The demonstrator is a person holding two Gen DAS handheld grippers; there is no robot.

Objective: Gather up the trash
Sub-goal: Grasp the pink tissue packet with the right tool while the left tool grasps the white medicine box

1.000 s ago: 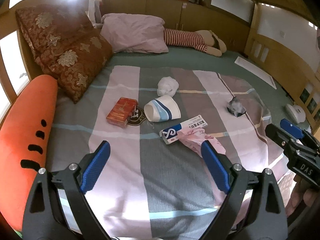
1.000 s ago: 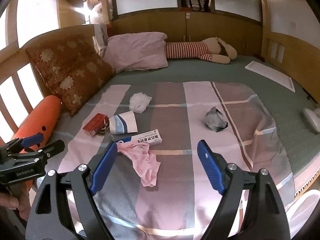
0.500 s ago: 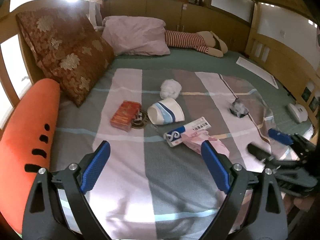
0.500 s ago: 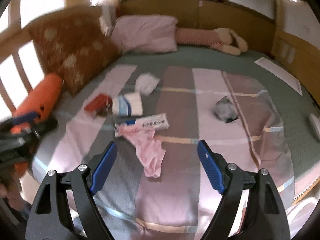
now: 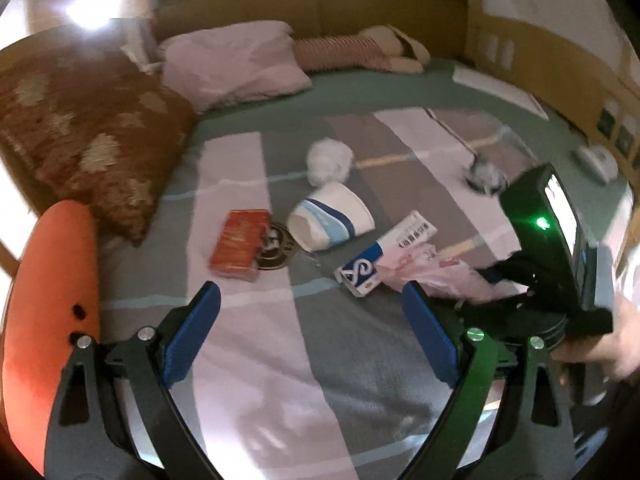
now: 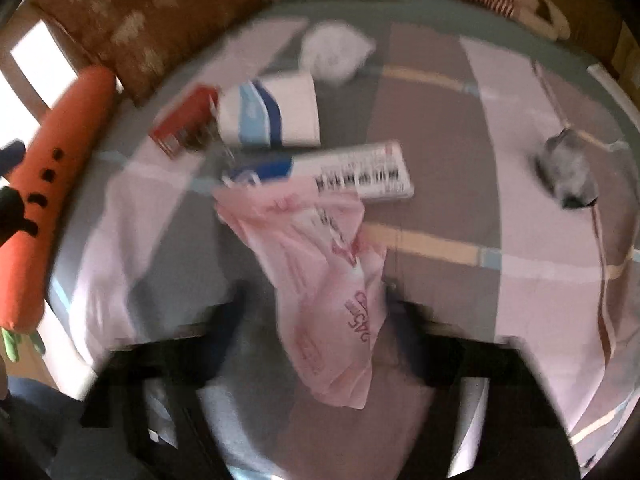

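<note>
From the left wrist view, the left gripper hangs above the near edge of the bed with its blue pads wide apart and nothing between them. On the striped bedspread, toward the middle of the bed, lie a red box, a paper cup on its side just beside it, a crumpled white tissue farther toward the pillows, a blue-and-white carton, and a pink plastic bag touching the carton's near side. A dark crumpled wrapper sits well apart, toward the bed's right edge. The right gripper's black body reaches in over the bag from the right. An orange carrot cushion lines the left edge. The right wrist view is heavily blurred: the right gripper sits low over the pink plastic bag, its fingers seemingly spread to either side of the bag, though I cannot tell for certain whether they touch it. The carton, cup and tissue lie beyond.
</note>
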